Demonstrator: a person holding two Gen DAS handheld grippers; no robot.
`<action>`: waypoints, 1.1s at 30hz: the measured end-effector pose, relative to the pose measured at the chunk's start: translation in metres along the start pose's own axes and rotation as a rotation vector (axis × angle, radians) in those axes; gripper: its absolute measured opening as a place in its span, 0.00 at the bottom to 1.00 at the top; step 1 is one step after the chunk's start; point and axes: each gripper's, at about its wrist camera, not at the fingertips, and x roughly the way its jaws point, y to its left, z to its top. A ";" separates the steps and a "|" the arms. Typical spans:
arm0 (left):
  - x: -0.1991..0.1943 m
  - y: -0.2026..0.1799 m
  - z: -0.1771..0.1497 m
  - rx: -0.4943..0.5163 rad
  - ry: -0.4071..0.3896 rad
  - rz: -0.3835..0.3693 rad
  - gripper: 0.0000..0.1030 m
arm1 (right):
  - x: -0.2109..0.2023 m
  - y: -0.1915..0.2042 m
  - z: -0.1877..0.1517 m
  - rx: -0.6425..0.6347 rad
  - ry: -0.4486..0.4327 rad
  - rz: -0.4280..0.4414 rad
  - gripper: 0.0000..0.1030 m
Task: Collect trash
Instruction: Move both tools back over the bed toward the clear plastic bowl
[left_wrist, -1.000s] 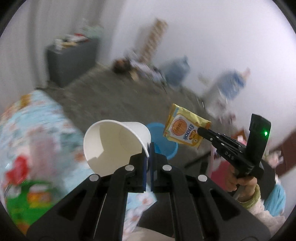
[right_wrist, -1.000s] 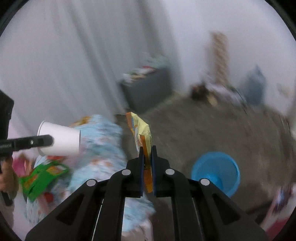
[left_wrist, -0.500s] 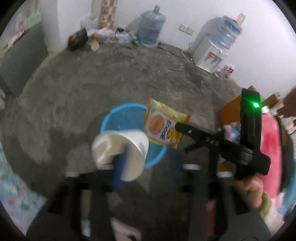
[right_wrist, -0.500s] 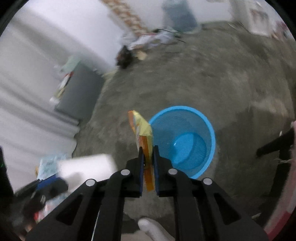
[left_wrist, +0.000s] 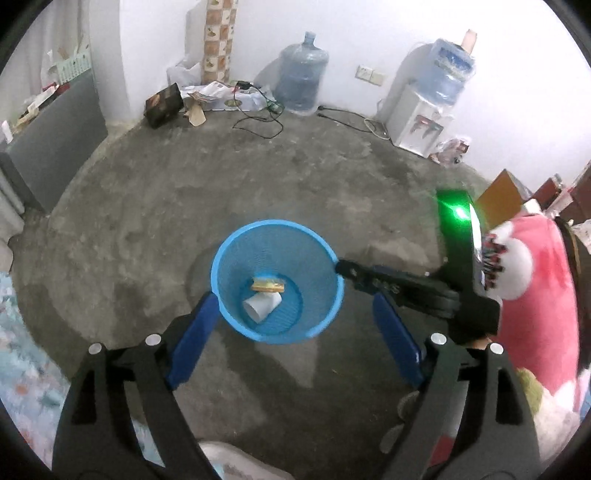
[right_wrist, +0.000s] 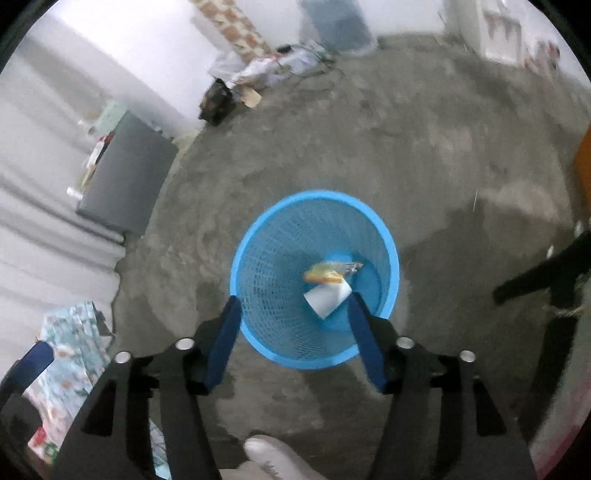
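Floor at left: patterned cloth (left_wrist: 22, 354) at frame edge, grey cabinet (left_wrist: 55, 147) by the wall. Nothing there readable as loose trash, though too blurred to rule out.

Centre: blue mesh bin (left_wrist: 325, 254) standing on bare concrete floor (left_wrist: 295, 177). Inside, at the bottom: white paper cup (left_wrist: 260, 305) lying on its side, yellow snack packet (left_wrist: 268, 284) just beyond it and touching. Both pieces binned; this drop judged done. Clutter along far wall, water jug (left_wrist: 302, 83) and dispenser (left_wrist: 424, 118) likely not part of the job. Whether more rubbish remains elsewhere: cannot tell.

Left gripper (left_wrist: 293, 334): jaws spread wide and opening, nothing between the pads, bin seen through the gap, no contact with it evident.

Right gripper (right_wrist: 291, 338): jaws opening too, somewhat less spread, empty; cup (right_wrist: 327, 298) and packet (right_wrist: 332, 274) visible below, well clear of the blue pads. From the left view, right gripper (left_wrist: 341, 266) hovering over the bin rim on its right side; touching or not, unclear.
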 end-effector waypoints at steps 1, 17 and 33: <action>-0.012 -0.003 -0.004 -0.020 0.007 -0.021 0.83 | -0.011 0.013 0.001 -0.036 -0.025 -0.004 0.68; -0.230 0.021 -0.103 -0.242 -0.142 -0.113 0.91 | -0.145 0.219 -0.065 -0.606 -0.314 -0.027 0.94; -0.443 0.178 -0.280 -0.659 -0.507 0.097 0.91 | -0.207 0.365 -0.139 -0.859 -0.208 0.495 0.94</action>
